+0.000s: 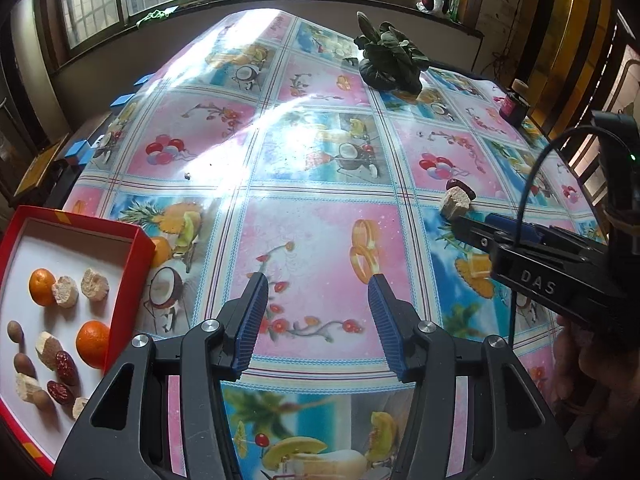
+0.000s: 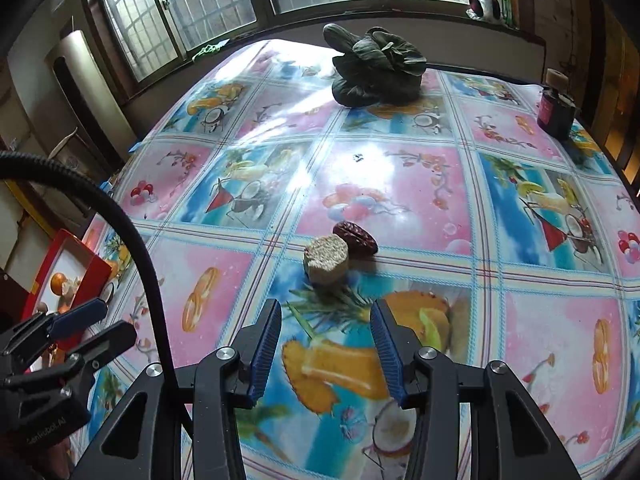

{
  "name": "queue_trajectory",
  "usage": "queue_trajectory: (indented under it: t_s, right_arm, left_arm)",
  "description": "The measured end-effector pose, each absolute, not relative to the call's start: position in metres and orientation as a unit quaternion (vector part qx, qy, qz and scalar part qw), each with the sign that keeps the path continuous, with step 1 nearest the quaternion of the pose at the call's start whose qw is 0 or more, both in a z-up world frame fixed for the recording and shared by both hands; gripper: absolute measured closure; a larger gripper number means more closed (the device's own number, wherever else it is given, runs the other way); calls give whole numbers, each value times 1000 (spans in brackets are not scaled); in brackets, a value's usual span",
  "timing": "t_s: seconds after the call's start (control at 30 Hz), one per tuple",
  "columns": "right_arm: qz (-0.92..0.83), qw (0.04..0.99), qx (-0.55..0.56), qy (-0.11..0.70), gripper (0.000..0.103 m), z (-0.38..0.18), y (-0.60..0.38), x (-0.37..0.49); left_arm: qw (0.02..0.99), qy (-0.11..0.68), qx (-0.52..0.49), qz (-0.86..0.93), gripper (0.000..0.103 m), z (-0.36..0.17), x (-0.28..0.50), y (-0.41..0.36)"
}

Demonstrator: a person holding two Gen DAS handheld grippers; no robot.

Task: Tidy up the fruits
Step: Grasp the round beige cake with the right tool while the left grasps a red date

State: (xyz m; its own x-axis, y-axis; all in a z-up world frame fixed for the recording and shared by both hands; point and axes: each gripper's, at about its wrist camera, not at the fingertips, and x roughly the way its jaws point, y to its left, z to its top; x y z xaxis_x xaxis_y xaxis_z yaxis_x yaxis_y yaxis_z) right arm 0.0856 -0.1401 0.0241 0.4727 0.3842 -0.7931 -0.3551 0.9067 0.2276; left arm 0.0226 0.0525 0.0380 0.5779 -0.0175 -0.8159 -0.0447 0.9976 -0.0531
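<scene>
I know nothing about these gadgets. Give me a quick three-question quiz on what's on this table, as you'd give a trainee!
1. True or false: the right hand-held gripper is already holding a piece of fruit.
2. Which two loose items lie on the tablecloth just ahead of it?
A) two oranges
B) a pale chunky piece and a dark red date
C) a banana and an apple
3. Fill in: the sorted fruit sits in a ____ box with a white floor.

Key: 1 false, its jaws are empty; 2 B; 3 red.
</scene>
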Motion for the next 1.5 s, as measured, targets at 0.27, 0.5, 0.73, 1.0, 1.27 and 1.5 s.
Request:
queue_trajectory:
  t_s: [0.27,0.5,0.73,1.0,1.27,1.5]
  right_arm:
    - [200,867,-9,456,75,16,-117,112]
    - [165,873,27,457,75,20,-168,89]
    - [132,877,53,459,75,14,-203,79]
    - [135,878,30,457,75,14,-203,78]
    - [140,876,7,461,75,14,-203,76]
    - [125,876,4,466,75,14,-215,76]
  left_arm:
    - [888,459,-34,5,51,41,37,49]
    - [884,461,-41,-67,51,41,70,14]
    - [870,475,-10,-129,51,28,107,-31]
    - [861,488,18,-146,51,17,115,-54]
    - [859,487,4,-160,51,21,103,-51]
    - [852,490,29,-181,51,20,98,-52]
